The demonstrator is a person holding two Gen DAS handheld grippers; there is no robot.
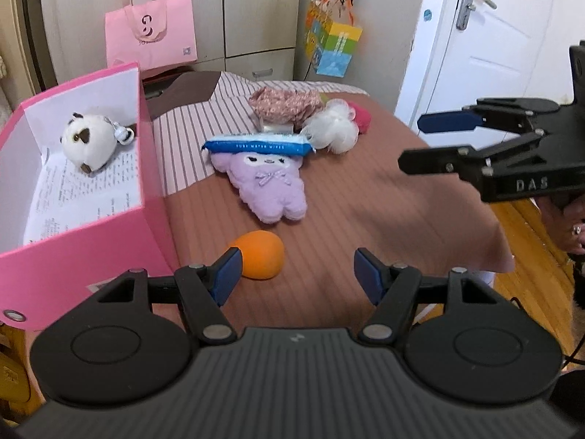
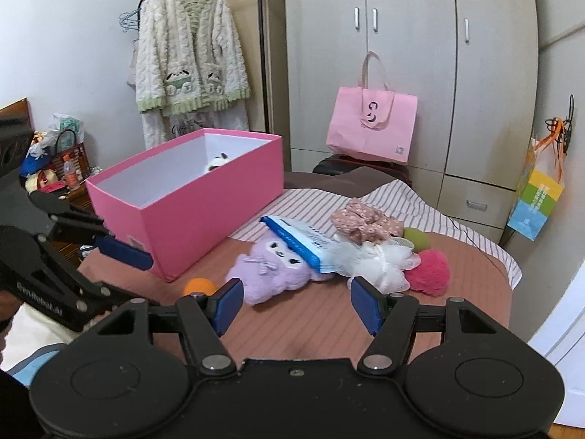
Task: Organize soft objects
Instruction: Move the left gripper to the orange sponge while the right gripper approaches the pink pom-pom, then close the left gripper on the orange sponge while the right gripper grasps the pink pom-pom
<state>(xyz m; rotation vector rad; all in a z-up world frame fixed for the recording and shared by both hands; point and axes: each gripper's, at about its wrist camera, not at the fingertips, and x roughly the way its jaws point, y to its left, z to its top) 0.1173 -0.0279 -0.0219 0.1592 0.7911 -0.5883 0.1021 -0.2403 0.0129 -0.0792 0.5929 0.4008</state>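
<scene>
Both tongs stand apart and empty: left gripper [image 1: 294, 274], right gripper [image 2: 294, 301]. Risk: orange ball [image 1: 260, 254] may roll off if nudged; wipes pack [image 1: 257, 144] rests on purple plush [image 1: 268, 190].

Purple plush [image 2: 272, 274] beside pink box [image 2: 204, 216]

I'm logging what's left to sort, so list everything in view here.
storage box: 1, pink, left on bed
panda plush: 1, white-brown, inside box
purple plush: 1, lilac, bed centre
wipes pack: 1, blue-white, lying on the plush's head
orange ball: 1, orange, nearest
scrunchie: 1, floral pink, far side
mesh puff: 1, white, beside scrunchie
red puff: 1, right
green ball: 1, behind puffs
tote bag: 1, pink, by wardrobe
left gripper: jaws open, empty
right gripper: jaws open, empty
</scene>
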